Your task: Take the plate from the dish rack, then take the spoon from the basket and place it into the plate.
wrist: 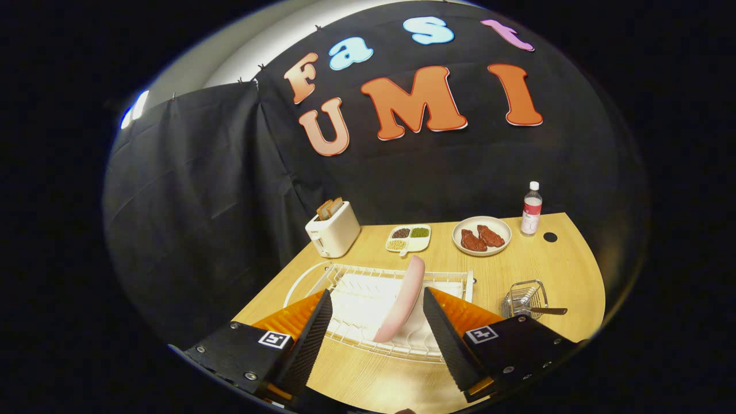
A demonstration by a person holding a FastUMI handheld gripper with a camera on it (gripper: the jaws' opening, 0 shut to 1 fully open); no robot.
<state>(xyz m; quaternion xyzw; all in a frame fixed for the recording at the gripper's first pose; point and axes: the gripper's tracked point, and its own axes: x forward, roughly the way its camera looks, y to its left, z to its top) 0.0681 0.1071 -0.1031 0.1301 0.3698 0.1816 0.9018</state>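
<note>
I am lining my released gripper (376,328) up on the pink plate (402,299) standing edge-on at twelve o'clock in the dish rack (356,270), aiming to pinch its rim squarely.

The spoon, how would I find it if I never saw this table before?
Start at the white wire dish rack on the wooden table, where a pink plate stands on edge between the open gripper jaws. Beside the rack sits a small wire basket. The spoon lies in it, its handle poking out over the rim.
</note>
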